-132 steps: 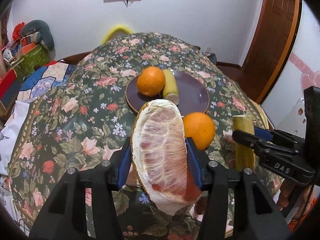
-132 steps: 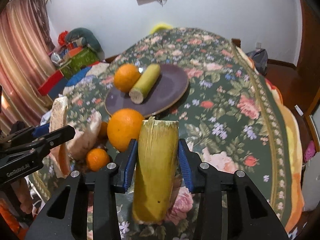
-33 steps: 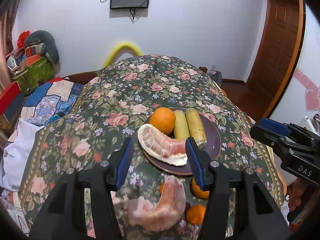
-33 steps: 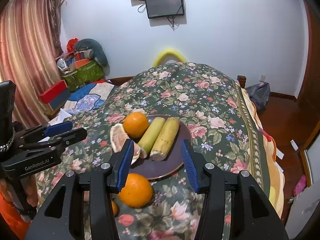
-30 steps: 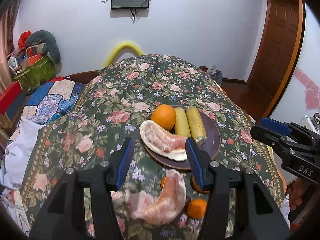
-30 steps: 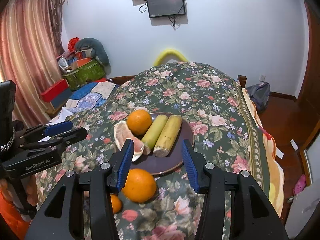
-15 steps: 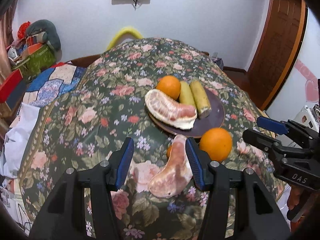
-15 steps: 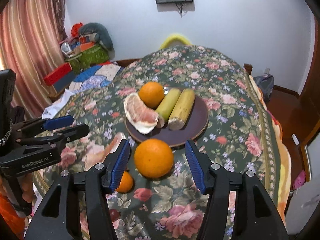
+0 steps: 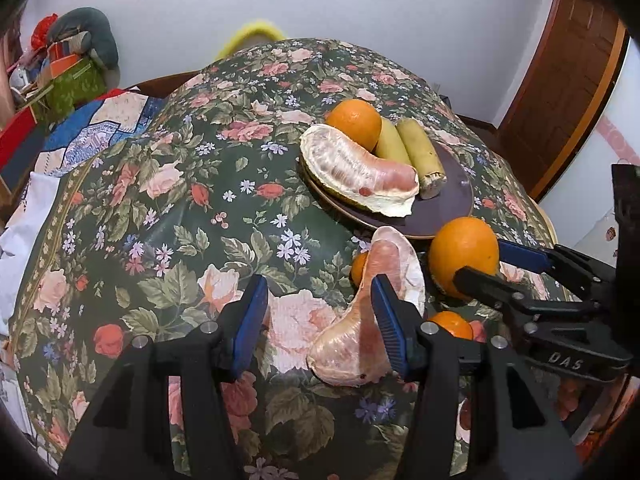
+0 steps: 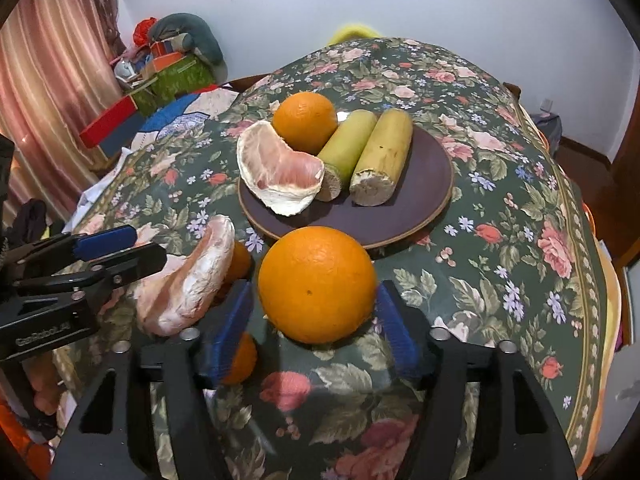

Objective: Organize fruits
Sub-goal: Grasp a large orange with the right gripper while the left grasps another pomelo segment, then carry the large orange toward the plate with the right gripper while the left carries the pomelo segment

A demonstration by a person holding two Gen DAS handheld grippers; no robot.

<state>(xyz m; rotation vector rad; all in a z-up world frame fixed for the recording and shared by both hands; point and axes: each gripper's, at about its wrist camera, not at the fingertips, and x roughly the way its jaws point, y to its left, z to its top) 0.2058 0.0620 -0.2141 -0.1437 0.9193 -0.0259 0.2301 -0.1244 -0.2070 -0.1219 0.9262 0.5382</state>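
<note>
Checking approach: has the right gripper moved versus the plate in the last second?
Yes. The right gripper has come down and closer: the plate now sits nearer, and the big orange sits between its open fingers.

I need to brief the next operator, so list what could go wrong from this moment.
1. The right claw is open around the large orange with its pads beside the widest part; the round fruit may roll or squirt out as it closes.
2. The left claw is offset from the pomelo segment; closing here could crush or push it.
3. The plate is already crowded; more fruit may slide off.
</note>
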